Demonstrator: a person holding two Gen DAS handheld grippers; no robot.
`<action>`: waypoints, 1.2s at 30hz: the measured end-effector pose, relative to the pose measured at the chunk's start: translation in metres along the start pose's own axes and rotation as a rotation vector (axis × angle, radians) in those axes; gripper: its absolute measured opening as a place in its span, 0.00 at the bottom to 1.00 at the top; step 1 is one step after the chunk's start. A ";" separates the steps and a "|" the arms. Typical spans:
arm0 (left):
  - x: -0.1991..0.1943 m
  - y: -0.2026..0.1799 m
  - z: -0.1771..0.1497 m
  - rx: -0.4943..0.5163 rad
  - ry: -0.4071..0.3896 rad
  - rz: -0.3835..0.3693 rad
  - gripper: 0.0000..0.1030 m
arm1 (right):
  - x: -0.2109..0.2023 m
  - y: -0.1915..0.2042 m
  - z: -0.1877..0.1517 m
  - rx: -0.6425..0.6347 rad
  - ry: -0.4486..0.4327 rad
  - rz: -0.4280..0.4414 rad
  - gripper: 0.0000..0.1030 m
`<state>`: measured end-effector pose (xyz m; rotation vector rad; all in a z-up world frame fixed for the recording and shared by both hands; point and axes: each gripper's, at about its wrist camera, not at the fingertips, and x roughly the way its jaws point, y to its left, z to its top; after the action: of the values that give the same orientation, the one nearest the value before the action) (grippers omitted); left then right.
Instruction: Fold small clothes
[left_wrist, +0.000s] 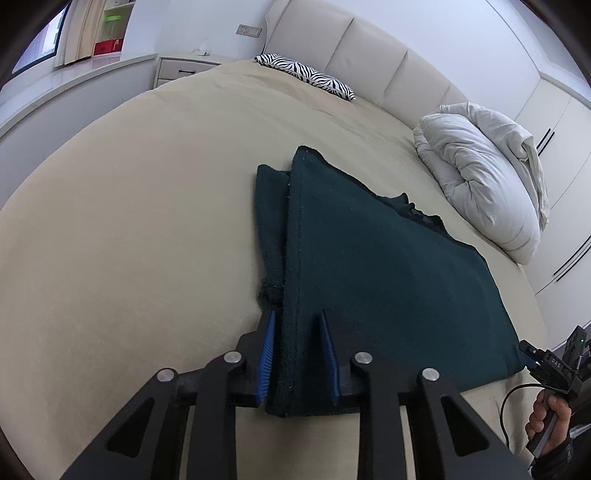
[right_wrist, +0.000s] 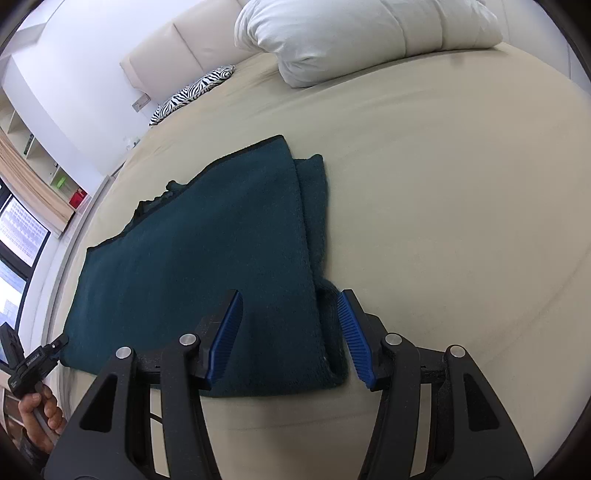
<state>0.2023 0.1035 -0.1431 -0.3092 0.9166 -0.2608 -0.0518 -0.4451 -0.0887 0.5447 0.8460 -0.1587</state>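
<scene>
A dark teal fleece garment (left_wrist: 376, 266) lies folded flat on the beige bed (left_wrist: 129, 221). My left gripper (left_wrist: 297, 317) straddles its near left edge with the jaws partly open, the blue pads on either side of the folded layers. In the right wrist view the same garment (right_wrist: 207, 251) lies ahead, and my right gripper (right_wrist: 290, 301) is wide open over its near right corner, pads apart from the cloth edge. Each gripper shows at the edge of the other's view, held in a hand.
A white duvet (left_wrist: 484, 184) is bunched at the bed's right side. A zebra-print pillow (left_wrist: 306, 74) lies by the padded headboard (left_wrist: 369, 48). A nightstand (left_wrist: 184, 68) and shelves stand to the left, wardrobes (left_wrist: 554, 122) to the right.
</scene>
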 end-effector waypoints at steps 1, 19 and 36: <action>0.000 -0.001 0.000 0.007 0.001 0.005 0.18 | 0.000 -0.001 -0.002 0.002 0.002 0.003 0.51; -0.006 -0.001 -0.004 0.015 -0.011 0.024 0.07 | -0.006 0.005 -0.003 -0.095 -0.009 -0.087 0.07; -0.016 0.001 -0.019 0.021 -0.016 0.021 0.06 | -0.024 0.013 -0.016 -0.168 -0.033 -0.136 0.05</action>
<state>0.1777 0.1075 -0.1423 -0.2814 0.9006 -0.2481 -0.0745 -0.4276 -0.0742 0.3262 0.8561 -0.2177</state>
